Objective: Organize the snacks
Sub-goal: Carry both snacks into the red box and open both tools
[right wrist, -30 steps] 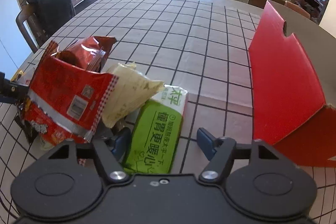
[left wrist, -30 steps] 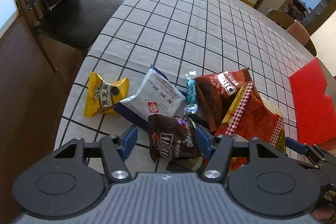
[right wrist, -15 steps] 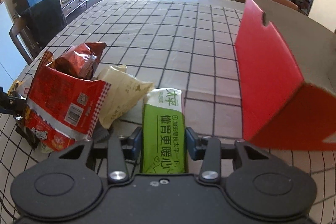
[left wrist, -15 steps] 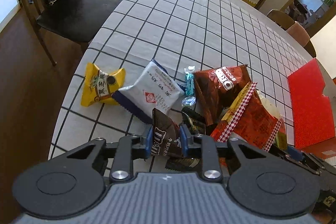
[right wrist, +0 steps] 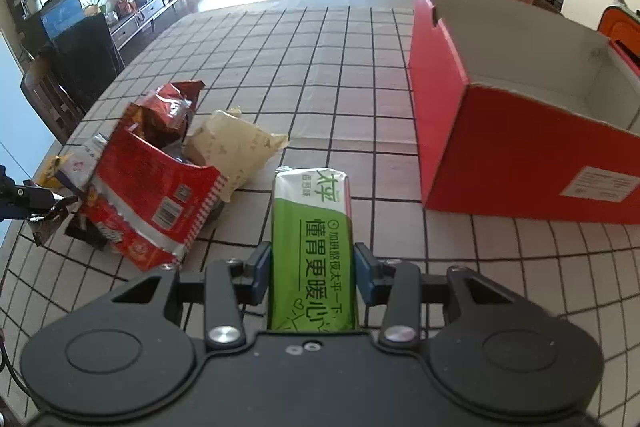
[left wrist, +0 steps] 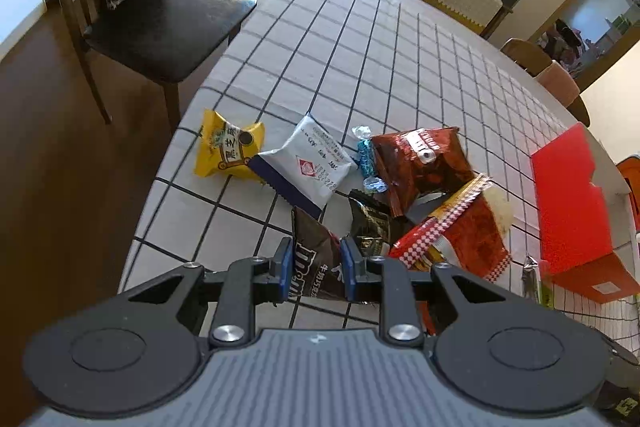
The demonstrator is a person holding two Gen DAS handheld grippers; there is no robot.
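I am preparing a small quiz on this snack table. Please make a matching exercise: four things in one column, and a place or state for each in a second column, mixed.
Things:
1. green packet
2. brown M&M's bag
3. yellow packet
4. red box

Places or states:
A. lying near the table edge, beside the white packet
B. standing open on the tablecloth
C. clamped in the right gripper
D. clamped in the left gripper

Pairs: 1-C, 2-D, 3-A, 4-B

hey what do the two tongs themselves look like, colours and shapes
Both tongs are black, with two round discs, silver screws and blue pads. The left tongs have a ribbed grey body with a small white logo; the right tongs have a plain black body.
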